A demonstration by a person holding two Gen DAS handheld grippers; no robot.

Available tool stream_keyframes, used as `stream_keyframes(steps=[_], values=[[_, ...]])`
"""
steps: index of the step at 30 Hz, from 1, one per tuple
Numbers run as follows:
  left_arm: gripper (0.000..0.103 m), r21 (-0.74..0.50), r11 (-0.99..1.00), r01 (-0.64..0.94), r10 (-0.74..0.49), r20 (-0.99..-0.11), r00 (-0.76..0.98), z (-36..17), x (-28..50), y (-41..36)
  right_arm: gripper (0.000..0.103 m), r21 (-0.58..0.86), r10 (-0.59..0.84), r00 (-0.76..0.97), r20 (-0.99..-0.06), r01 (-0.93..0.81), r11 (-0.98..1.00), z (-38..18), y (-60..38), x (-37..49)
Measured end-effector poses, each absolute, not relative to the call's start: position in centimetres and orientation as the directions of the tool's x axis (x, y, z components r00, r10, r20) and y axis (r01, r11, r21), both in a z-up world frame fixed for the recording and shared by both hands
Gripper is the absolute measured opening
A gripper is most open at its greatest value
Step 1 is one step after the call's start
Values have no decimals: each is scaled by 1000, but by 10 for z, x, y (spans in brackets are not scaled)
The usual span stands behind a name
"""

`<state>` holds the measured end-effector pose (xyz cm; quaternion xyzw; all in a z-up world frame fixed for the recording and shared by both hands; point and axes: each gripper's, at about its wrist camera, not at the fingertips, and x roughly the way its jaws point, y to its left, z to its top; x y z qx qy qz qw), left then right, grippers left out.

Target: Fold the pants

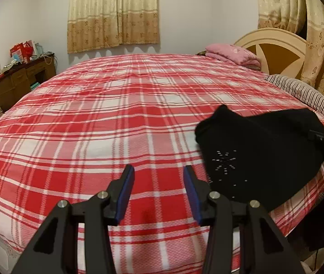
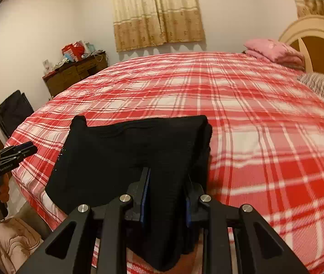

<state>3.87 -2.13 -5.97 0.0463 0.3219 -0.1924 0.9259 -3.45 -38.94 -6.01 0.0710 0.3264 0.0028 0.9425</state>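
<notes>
The black pants (image 2: 134, 146) lie folded into a thick rectangle near the front edge of the red plaid bed (image 2: 253, 118). My right gripper (image 2: 167, 175) is shut on their near end, with black cloth filling the gap between its blue pads. In the left wrist view the pants (image 1: 260, 155) sit to the right, small pale dots showing on the cloth. There my left gripper (image 1: 159, 171) hovers open over bare bedspread (image 1: 93, 118), nothing between its fingers. The right wrist view shows that left gripper (image 2: 33, 148) off the pants' left side, held by a hand (image 2: 2, 189).
A folded pink blanket (image 1: 232, 53) and a striped pillow (image 1: 299, 91) lie by the headboard (image 1: 273, 45). A cluttered wooden desk (image 1: 22, 77) stands past the bed's far left corner. A black bag (image 2: 13, 111) and a pale quilt (image 2: 9, 242) are on the floor at left.
</notes>
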Motion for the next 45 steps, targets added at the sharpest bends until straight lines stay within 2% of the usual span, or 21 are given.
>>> stream_keyframes(steps=[3, 4, 8, 12, 16, 20, 24, 25, 26, 27, 29, 30, 31, 34, 37, 39, 41, 45], values=[[47, -30, 915, 403, -336, -609, 718, -58, 36, -30, 30, 152, 64, 739, -670, 52, 987, -83, -398, -18], [48, -25, 912, 408, -338, -608, 718, -58, 34, -32, 35, 178, 78, 730, -679, 61, 982, -91, -403, -16], [52, -5, 904, 427, -342, -608, 717, -57, 33, -42, 40, 370, 168, 769, -617, 95, 924, -85, -428, -30], [52, -7, 879, 477, -388, -593, 705, -51, 36, -61, 52, 443, 66, 865, -498, 188, 877, -58, -446, -65], [52, -23, 842, 539, -454, -571, 684, -42, 42, -96, 53, 340, 18, 904, -427, 142, 930, -35, -421, -81], [52, -35, 832, 553, -467, -584, 664, -41, 59, -132, 53, 225, 45, 875, -482, 74, 971, -36, -380, -58], [52, -37, 903, 429, -347, -652, 674, -59, 96, -140, 53, 258, 96, 835, -543, 57, 964, -59, -378, -19], [55, -33, 914, 404, -321, -668, 672, -65, 102, -138, 53, 260, 96, 816, -571, 68, 963, -68, -379, -12], [61, -23, 925, 380, -288, -696, 658, -72, 109, -138, 53, 250, 79, 789, -609, 97, 963, -80, -381, -5], [67, -21, 932, 362, -264, -725, 636, -80, 118, -136, 53, 246, 70, 783, -618, 109, 963, -88, -381, -2], [86, -93, 947, 308, -269, -756, 597, -94, 132, -122, 53, 245, 63, 804, -591, 104, 964, -88, -382, -2], [88, -123, 950, 287, -276, -759, 589, -98, 136, -117, 53, 241, 58, 800, -598, 111, 964, -88, -381, -1], [88, -140, 951, 276, -282, -758, 588, -99, 138, -114, 53, 240, 53, 801, -597, 115, 964, -88, -380, 0], [89, -78, 952, 295, -252, -746, 616, -97, 135, -121, 53, 240, 41, 803, -594, 129, 962, -85, -379, -1], [88, -122, 952, 281, -281, -716, 639, -83, 126, -105, 53, 248, 49, 848, -527, 98, 964, -70, -366, -14], [89, -116, 951, 286, -286, -676, 679, -70, 117, -93, 53, 200, 67, 867, -493, 38, 979, -60, -347, -21], [89, -60, 960, 273, -247, -638, 729, -60, 101, -84, 53, 165, 116, 867, -485, -40, 986, -54, -320, -16], [88, 60, 962, 268, -178, -604, 777, -59, 98, -87, 53, 187, 211, 839, -502, -133, 973, -62, -284, 10]])
